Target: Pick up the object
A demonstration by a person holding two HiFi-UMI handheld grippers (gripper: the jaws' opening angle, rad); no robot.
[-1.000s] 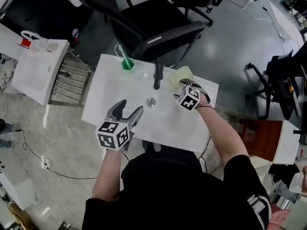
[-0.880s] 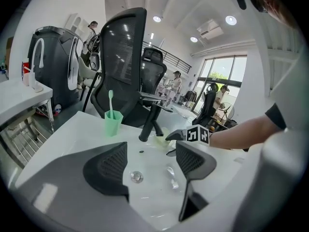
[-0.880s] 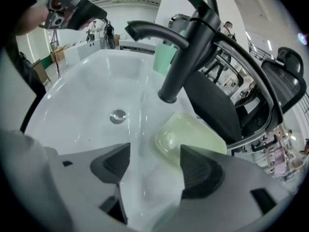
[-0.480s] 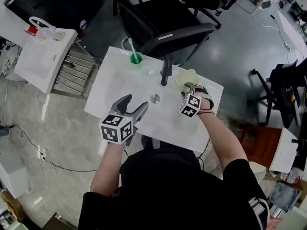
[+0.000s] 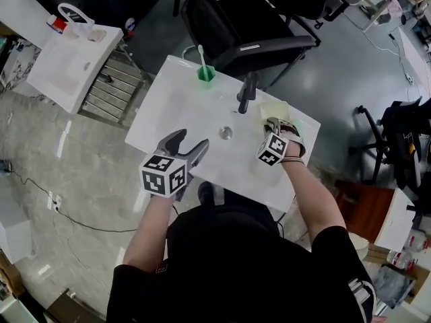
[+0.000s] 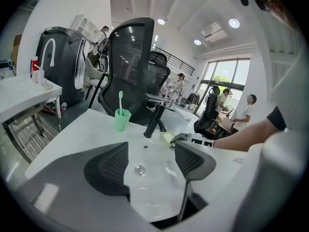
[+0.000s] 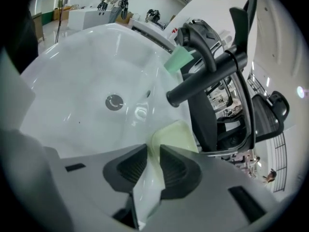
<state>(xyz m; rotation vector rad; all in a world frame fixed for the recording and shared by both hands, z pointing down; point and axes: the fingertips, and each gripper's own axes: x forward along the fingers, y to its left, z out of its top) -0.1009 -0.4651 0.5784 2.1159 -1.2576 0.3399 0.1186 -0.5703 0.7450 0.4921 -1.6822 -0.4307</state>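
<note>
At the white ceramic washbasin [image 5: 176, 106], your right gripper [image 5: 273, 122] has just been closing its jaws, and they now stand narrow, pinching the near edge of the pale yellow-green rounded slab [image 7: 177, 133] (a bar of soap or its dish, hard to say which). That slab, the thing to be picked up, lies flat on the basin's rim at the far right, just right of the black metal tap [image 5: 246, 93] and well apart from the green plastic cup [image 5: 205, 73] with its white toothbrush [image 5: 201, 52] on the far left. Your left gripper [image 5: 190, 142] hovers over the near edge of the basin with its jaws wide and nothing between them, the round steel drain [image 6: 140, 169] showing through the gap.

The step in hand looks to be the grasp itself: the pads are on the slab but it has not left the rim. The next move, by that reading, calls for a firm hold and a straight lift clear of the tap's spout; a smooth, thin edge held this shallow could slip, so a deeper bite may serve you better.
</note>
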